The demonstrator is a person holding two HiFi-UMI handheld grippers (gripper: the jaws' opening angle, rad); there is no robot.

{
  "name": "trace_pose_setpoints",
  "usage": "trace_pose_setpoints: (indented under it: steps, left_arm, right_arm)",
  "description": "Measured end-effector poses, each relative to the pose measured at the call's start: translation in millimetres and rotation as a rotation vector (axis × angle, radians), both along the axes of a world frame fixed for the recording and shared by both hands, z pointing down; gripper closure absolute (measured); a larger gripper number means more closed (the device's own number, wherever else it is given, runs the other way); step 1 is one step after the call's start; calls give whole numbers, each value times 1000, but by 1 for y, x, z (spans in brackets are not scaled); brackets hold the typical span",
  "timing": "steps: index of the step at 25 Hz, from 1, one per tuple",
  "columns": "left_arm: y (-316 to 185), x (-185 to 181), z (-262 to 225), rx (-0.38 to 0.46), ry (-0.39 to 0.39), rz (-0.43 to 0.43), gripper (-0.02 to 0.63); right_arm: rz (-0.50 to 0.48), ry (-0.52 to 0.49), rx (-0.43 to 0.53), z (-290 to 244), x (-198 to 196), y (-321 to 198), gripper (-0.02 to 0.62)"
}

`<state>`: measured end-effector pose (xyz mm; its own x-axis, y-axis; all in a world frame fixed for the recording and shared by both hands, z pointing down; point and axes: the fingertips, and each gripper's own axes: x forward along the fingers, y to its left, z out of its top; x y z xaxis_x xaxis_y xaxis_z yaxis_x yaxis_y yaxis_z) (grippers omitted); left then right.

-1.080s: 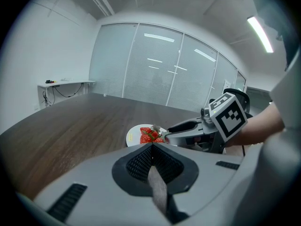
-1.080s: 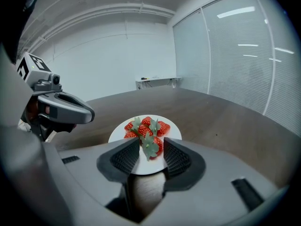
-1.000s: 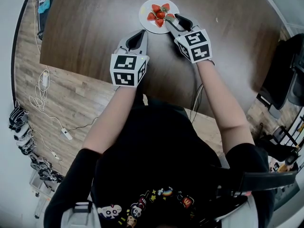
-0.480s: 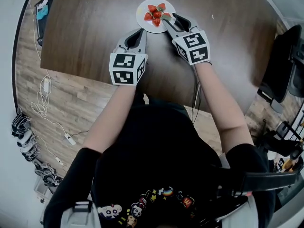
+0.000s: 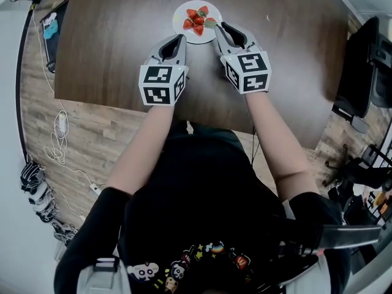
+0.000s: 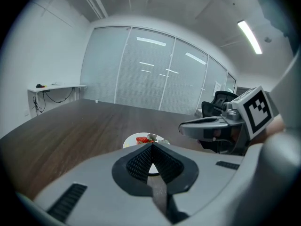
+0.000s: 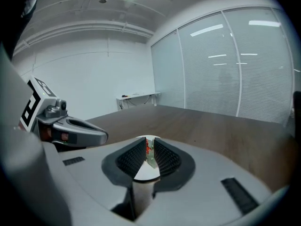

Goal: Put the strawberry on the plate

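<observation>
**One Strawberry Held at the Edge of the Plate**

The small red strawberry with green leaves (image 5: 211,22) was at the 4 o'clock edge of the round white plate (image 5: 196,38). It sat between the black pads of the grey right gripper (image 5: 216,27). In the right gripper view the jaws were close, with only a thin gap. The strawberry (image 7: 148,149) filled that gap, so the jaws seemed to be pinching it. The pinch looked soft, likely so the fruit would not get squashed. I could not tell if the strawberry touched the plate or hung just over it.

The plate lay at 12 o'clock on the dark brown wooden table (image 5: 110,35), straight ahead of the person. A little heap of other strawberries (image 5: 193,17) sat near its middle. The right gripper pointed in from 5 o'clock, at the bare side of the plate. That was probably so it would not bump the heap.

The grey left gripper (image 5: 180,37) was near the plate's 7 o'clock side, apart from it and over the table. Its jaws were pressed tight together with nothing between them. It seemed to have no job here, so it was held out of the way.

To finish, the right jaws would need to open and let go. So close to the rim, the fruit could roll off onto the table.
</observation>
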<state>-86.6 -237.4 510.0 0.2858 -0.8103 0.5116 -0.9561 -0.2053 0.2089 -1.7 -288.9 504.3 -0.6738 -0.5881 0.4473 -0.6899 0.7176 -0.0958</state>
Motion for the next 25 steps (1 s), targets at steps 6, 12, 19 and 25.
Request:
trace_pose_setpoints:
  steps: [6, 12, 19, 25]
  left_arm:
    - [-5, 1, -9, 25, -3, 56, 617]
    - [-6, -1, -20, 49, -12, 104, 617]
    - [-5, -10, -27, 73, -20, 130, 617]
    - [-2, -15, -34, 100, -21, 150, 617]
  right_arm:
    - [118, -55, 42, -30, 7, 10, 542]
    - [233, -51, 68, -40, 21, 21, 591]
    - [341, -57, 82, -43, 32, 31, 591]
    - [372, -71, 72, -44, 29, 37, 591]
